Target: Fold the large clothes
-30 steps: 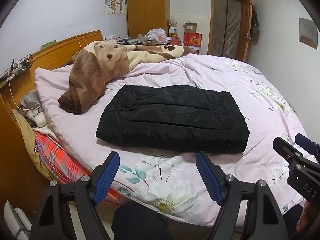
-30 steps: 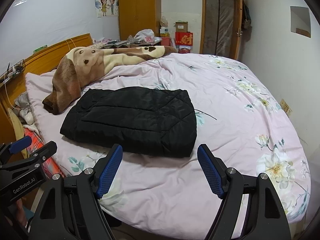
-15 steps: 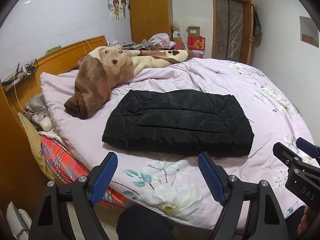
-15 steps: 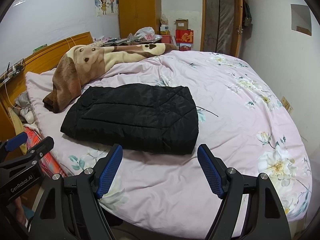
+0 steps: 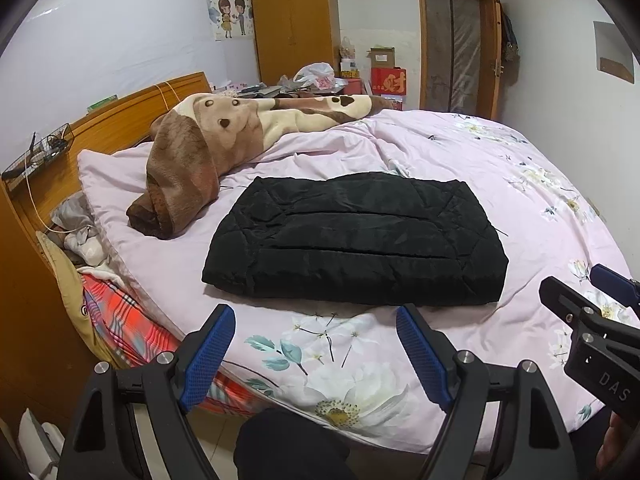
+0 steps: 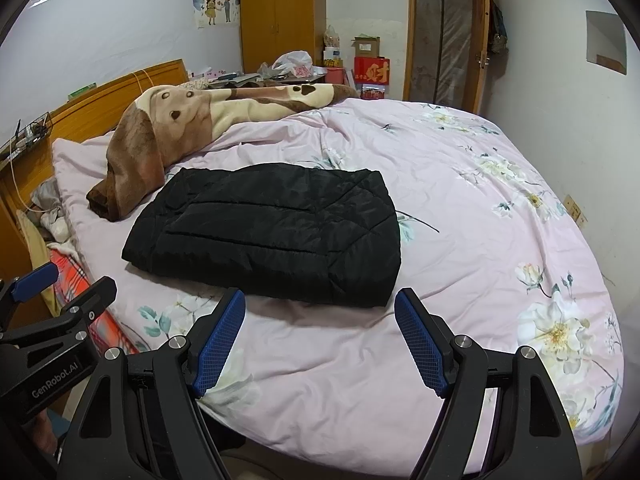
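Observation:
A black quilted jacket (image 5: 356, 240) lies folded into a flat rectangle on the pink floral bed cover (image 5: 500, 184); it also shows in the right wrist view (image 6: 268, 232). My left gripper (image 5: 314, 316) is open and empty, held above the bed's near edge, short of the jacket. My right gripper (image 6: 320, 300) is open and empty, just short of the jacket's near edge. Each gripper shows at the side of the other's view.
A brown and cream dog-print blanket (image 5: 208, 148) lies bunched at the head of the bed, left of the jacket. A wooden headboard (image 5: 120, 120) stands on the left. A wardrobe (image 5: 294, 20), boxes and a door (image 5: 456, 48) stand at the back.
Both grippers have drawn back and risen a little from the bed; the jacket sits slightly farther away in both views. The jacket itself has not moved.

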A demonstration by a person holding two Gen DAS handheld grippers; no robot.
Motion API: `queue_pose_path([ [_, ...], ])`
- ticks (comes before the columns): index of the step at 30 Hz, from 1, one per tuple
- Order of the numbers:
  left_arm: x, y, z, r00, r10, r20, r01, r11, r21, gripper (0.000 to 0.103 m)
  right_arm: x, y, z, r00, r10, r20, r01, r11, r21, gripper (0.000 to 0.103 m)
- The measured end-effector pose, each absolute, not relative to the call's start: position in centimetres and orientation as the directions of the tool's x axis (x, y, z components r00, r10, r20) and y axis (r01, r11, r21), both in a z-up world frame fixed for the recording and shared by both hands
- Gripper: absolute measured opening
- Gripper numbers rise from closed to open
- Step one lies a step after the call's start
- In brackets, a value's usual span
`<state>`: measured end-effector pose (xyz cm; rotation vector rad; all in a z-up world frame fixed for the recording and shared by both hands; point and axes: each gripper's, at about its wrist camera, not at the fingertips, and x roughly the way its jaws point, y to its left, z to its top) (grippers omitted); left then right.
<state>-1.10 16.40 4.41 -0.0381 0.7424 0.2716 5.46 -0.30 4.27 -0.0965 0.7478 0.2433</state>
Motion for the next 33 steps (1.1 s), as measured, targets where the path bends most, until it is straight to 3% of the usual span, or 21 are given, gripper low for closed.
queue_pose_path([
  [8,-1.31,17.13,4.13,0.704,0.203,-0.68,-0.264,0.964,0.014,0.082,5.5,-0.28,4.27,0.706,0.184,-0.684,-0.254,0.967,-0.002,0.077],
  [33,-1.52,17.15,4.22,0.706,0.208,-0.677,-0.264,0.964,0.02,0.082,5.45,-0.1,4.24,0.703,0.184,-0.687,-0.254,0.967,-0.001,0.077],
])
